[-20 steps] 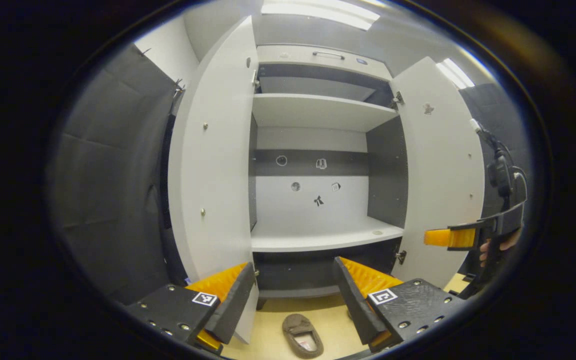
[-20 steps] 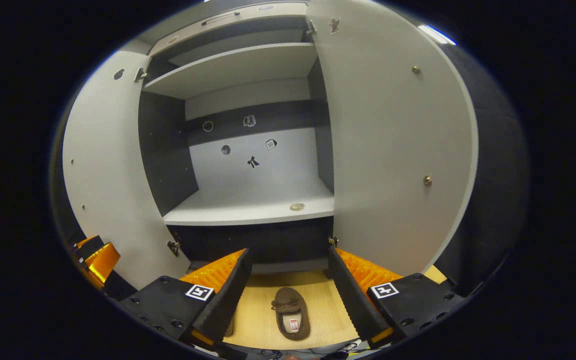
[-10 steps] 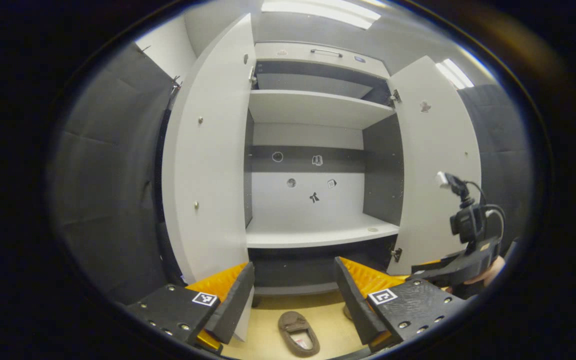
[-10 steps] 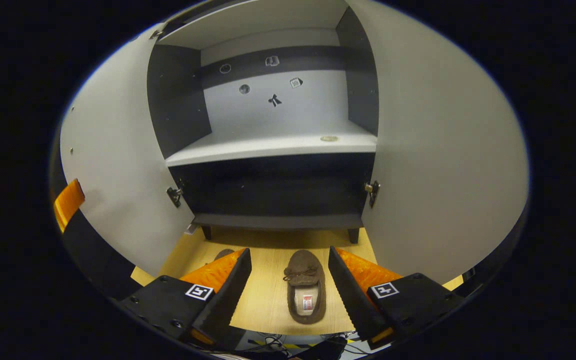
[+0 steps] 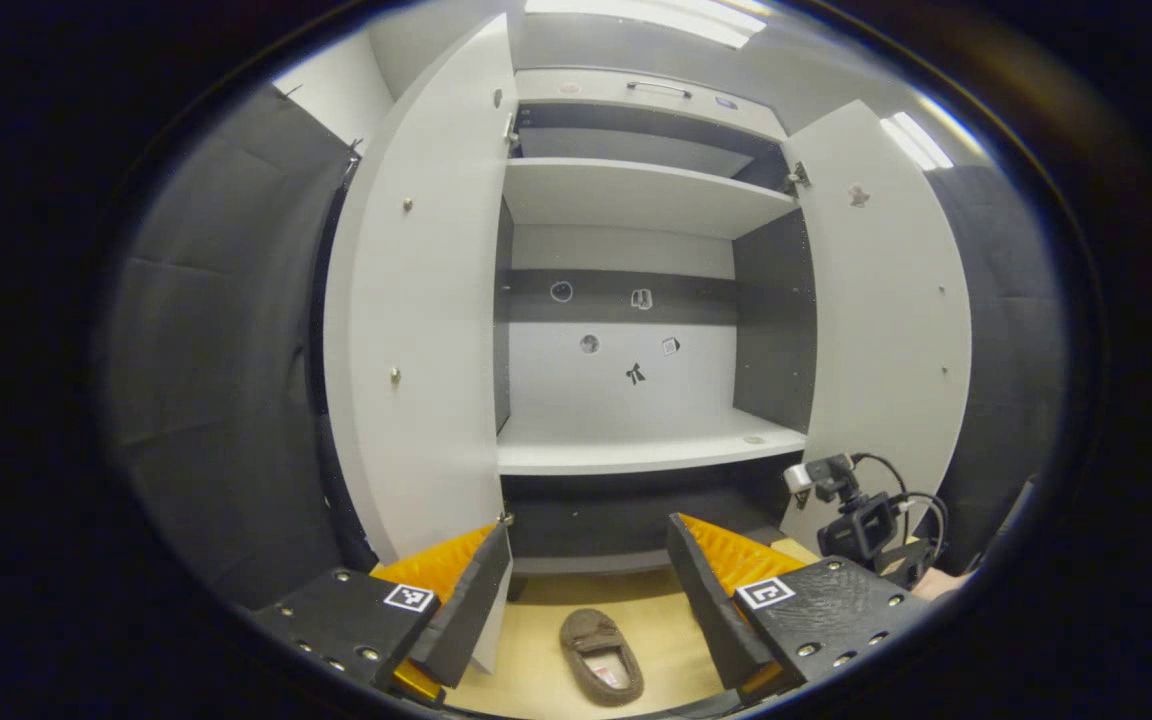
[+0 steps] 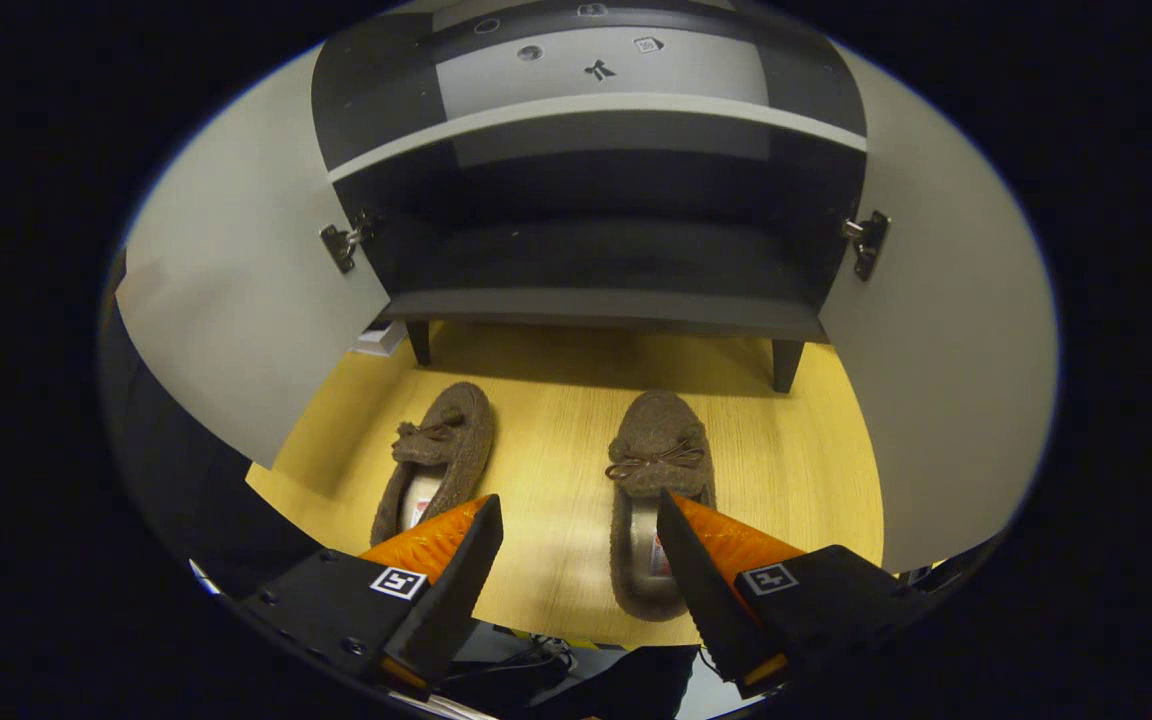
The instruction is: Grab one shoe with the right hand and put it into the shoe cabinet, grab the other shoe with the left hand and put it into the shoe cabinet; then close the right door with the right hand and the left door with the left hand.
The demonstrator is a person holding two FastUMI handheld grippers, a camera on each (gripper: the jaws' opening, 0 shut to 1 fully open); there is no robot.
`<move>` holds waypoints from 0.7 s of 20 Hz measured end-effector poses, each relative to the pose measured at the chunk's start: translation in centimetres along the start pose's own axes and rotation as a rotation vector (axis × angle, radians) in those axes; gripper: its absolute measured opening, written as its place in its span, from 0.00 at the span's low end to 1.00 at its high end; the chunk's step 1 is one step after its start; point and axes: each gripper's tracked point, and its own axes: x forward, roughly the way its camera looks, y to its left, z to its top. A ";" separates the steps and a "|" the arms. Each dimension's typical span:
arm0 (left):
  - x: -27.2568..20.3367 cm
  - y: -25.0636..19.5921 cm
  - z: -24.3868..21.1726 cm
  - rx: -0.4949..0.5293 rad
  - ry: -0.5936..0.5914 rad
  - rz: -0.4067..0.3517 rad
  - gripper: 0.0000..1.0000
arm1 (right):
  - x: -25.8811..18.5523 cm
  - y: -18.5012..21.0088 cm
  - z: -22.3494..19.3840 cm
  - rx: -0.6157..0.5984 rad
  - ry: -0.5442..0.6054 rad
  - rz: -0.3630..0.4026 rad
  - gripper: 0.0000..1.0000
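Two brown fuzzy slippers lie toes-to-cabinet on the wooden floor. In the right gripper view the left slipper (image 6: 441, 450) and the right slipper (image 6: 658, 462) sit side by side. My right gripper (image 6: 577, 505) hangs open low over them, its right finger overlapping the right slipper's heel. My left gripper (image 5: 588, 528) is open and held higher, facing the open shoe cabinet (image 5: 636, 455), with one slipper (image 5: 601, 655) below it. The right gripper's camera body (image 5: 861, 522) shows low by the right door.
Both cabinet doors stand wide open: the left door (image 5: 416, 300) and the right door (image 5: 886, 300). The dark bottom compartment (image 6: 596, 250) sits on short legs just above the floor. Black cloth walls flank the cabinet.
My right gripper has dropped towards the floor and tilted down, so both slippers now lie under it. The left gripper has barely moved.
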 end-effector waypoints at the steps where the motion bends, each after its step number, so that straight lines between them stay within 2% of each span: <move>1: 0.1 0.1 0.0 0.006 0.002 0.004 0.93 | 0.8 0.2 -0.6 -0.011 0.020 0.003 0.99; 6: -0.2 0.0 -0.9 0.019 0.015 0.011 0.93 | 4.5 0.0 -2.7 -0.068 0.073 -0.016 0.99; 8: -0.1 0.1 -1.4 0.010 0.027 0.015 0.93 | 6.0 -0.8 -3.5 -0.114 0.092 -0.051 0.99; 9: -0.1 0.2 -1.5 0.006 0.032 0.018 0.93 | 6.8 -1.3 -4.0 -0.138 0.103 -0.076 0.93; 10: -0.2 0.3 -1.8 0.003 0.035 0.022 0.93 | 7.5 -1.9 -4.1 -0.165 0.106 -0.101 0.99; 11: -0.2 0.5 -1.8 0.005 0.036 0.026 0.93 | 8.3 -2.2 -4.2 -0.190 0.107 -0.120 0.94; 12: -0.3 0.7 -2.0 0.009 0.038 0.030 0.93 | 8.9 -2.5 -4.1 -0.212 0.100 -0.141 0.99; 14: -0.3 1.2 -2.2 0.020 0.042 0.043 0.93 | 10.3 -3.4 -3.8 -0.261 0.088 -0.178 0.94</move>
